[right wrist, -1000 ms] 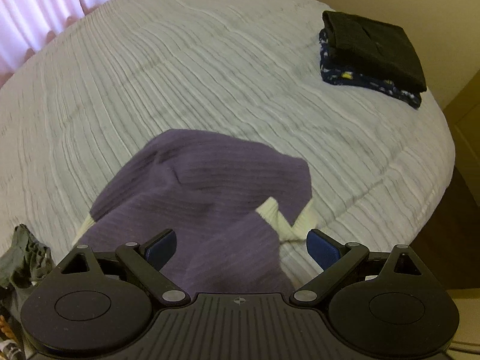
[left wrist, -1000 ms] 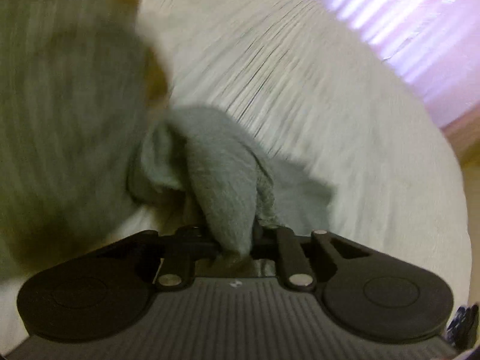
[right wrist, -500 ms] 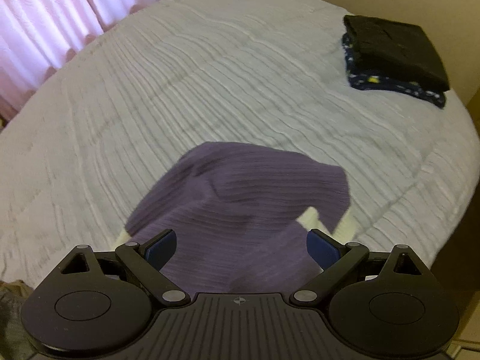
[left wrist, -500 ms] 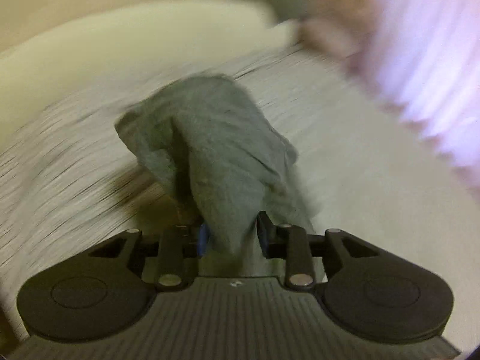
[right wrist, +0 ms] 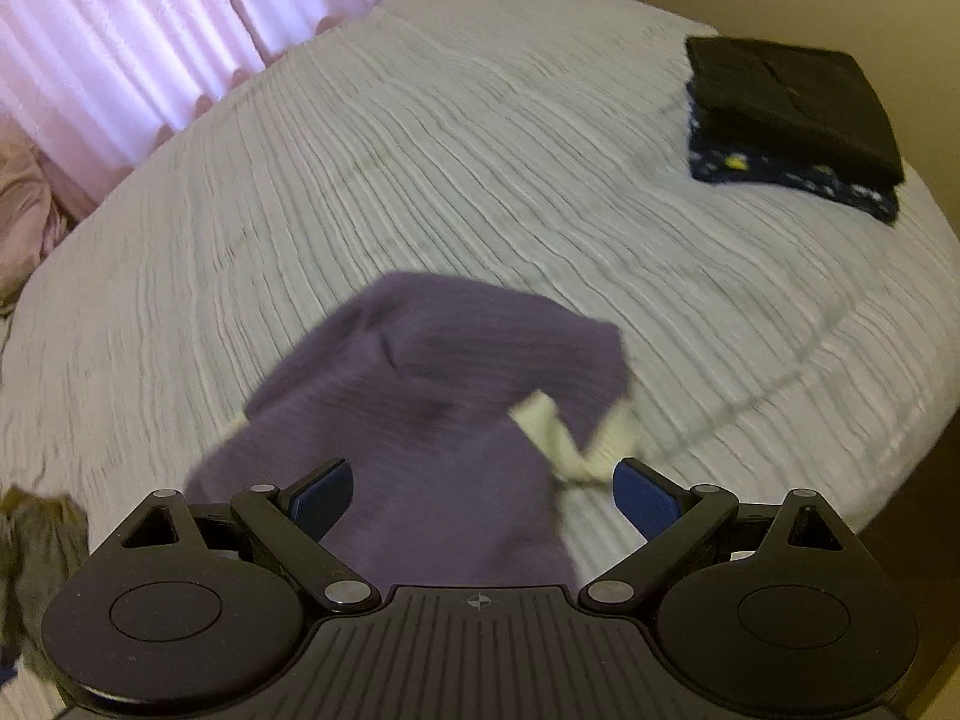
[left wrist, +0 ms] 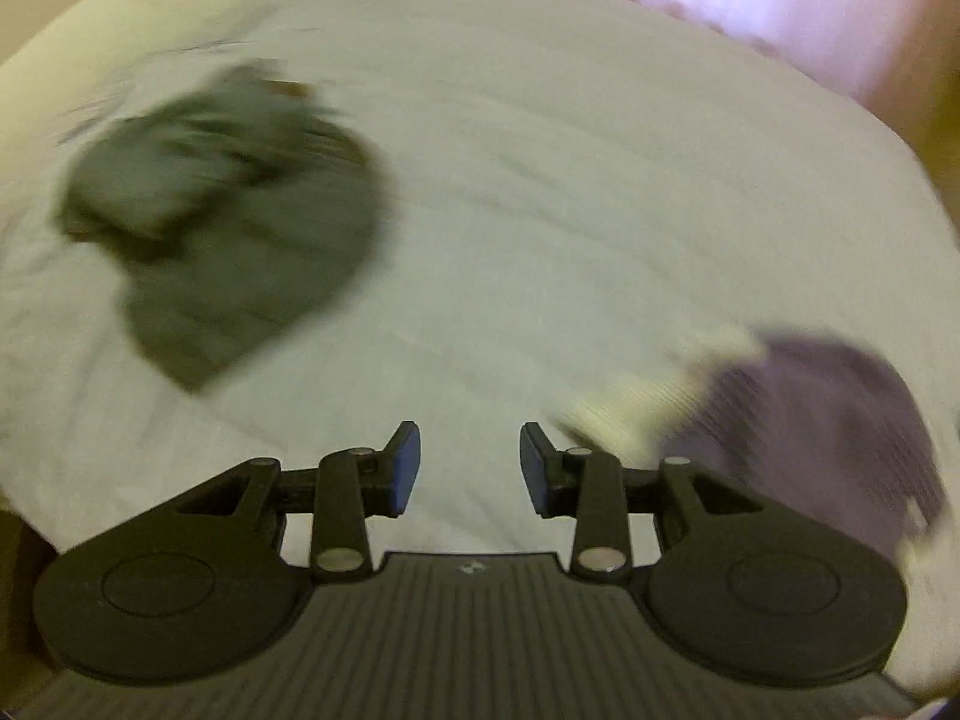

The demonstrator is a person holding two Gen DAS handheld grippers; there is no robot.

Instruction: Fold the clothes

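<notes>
A pale ribbed bedspread [right wrist: 456,168] is covering the whole bed, with pink curtains [right wrist: 126,48] hanging along its far left edge and a beige wall showing at the far right. At the far right of the bed a folded black garment [right wrist: 792,102] is lying on top of a folded navy patterned one [right wrist: 798,180].

The left gripper [left wrist: 470,468] is hovering low over bare bedspread, its blue-padded fingers parted with nothing between them. A grey garment [left wrist: 240,228] is lying crumpled on the spread at the far left of it, well apart from the fingers. The right gripper [right wrist: 480,495] is pointing across the bed with its fingers spread wide; a purple garment with cream trim [right wrist: 432,408] is lying in a heap in front of it and reaching between the fingers, but no pad is pinching it.

The left view is smearing heavily, so the grey garment's shape and folds are hard to make out; the purple garment's near end is running under the right gripper's body, out of sight
</notes>
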